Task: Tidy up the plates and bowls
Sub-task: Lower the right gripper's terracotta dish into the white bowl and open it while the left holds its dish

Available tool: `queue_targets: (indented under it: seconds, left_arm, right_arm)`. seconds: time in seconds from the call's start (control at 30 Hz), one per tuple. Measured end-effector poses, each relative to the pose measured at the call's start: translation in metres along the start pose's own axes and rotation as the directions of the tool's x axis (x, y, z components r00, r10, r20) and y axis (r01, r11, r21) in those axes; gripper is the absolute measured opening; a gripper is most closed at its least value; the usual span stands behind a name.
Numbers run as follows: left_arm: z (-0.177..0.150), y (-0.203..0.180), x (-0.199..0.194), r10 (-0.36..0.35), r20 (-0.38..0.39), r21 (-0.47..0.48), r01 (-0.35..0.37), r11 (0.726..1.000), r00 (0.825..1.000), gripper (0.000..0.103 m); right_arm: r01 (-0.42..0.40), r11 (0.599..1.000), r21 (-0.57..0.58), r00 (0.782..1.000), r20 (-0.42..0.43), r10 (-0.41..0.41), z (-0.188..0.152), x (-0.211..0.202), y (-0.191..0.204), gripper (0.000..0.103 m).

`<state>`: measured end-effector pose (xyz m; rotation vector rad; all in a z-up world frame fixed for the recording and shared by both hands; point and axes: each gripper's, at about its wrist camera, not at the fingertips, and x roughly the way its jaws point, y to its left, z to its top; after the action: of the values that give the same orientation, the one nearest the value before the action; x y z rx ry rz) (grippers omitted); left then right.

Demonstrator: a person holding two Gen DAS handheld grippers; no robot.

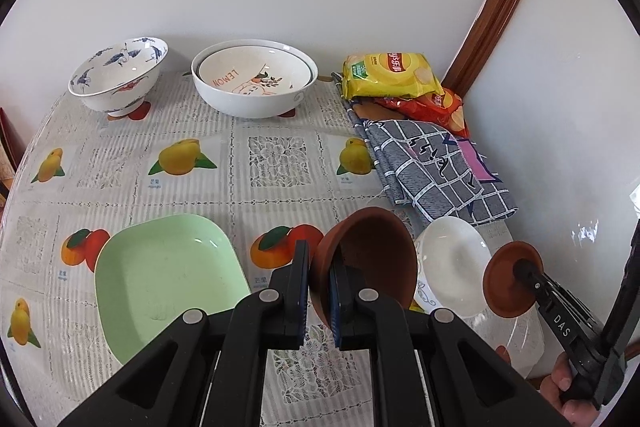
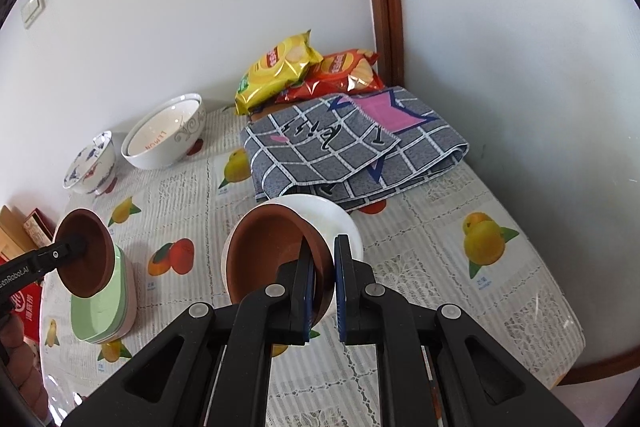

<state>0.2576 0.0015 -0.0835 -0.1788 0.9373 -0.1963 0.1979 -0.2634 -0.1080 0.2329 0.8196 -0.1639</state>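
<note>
Fruit-print tablecloth (image 1: 280, 163), two brown bowls (image 1: 372, 259), tilted, glossy, clamped by rims

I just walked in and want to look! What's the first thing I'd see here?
Two brown bowls up in the air: the left hand-held gripper pinches one brown bowl, and the right hand-held gripper pinches another brown bowl. Next, the bright yellow chip bag in the far corner and the green dish on the fruit-print tablecloth.
</note>
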Motion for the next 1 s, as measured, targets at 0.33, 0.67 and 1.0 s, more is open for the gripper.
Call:
queue_targets:
  seconds: [0.33,0.67,1.0]
  left_arm:
    - [0.000,0.000,0.034,0.020,-0.051,-0.004,-0.020,1.000,0.999,0.009]
    - [0.004,-0.006,0.053,0.014,-0.076,0.007,-0.014,1.000,0.997,0.009]
    - [0.005,-0.008,0.059,0.003,-0.085,0.009,-0.002,1.000,0.996,0.009]
  right_arm:
    - [0.003,0.999,-0.038,0.998,-0.064,-0.005,0.004,0.049,0.004,0.009]
    - [0.013,0.995,-0.094,0.991,-0.135,-0.025,-0.002,0.081,0.011,0.010]
    - [0.020,0.993,-0.118,0.985,-0.171,-0.040,-0.003,0.092,0.015,0.010]
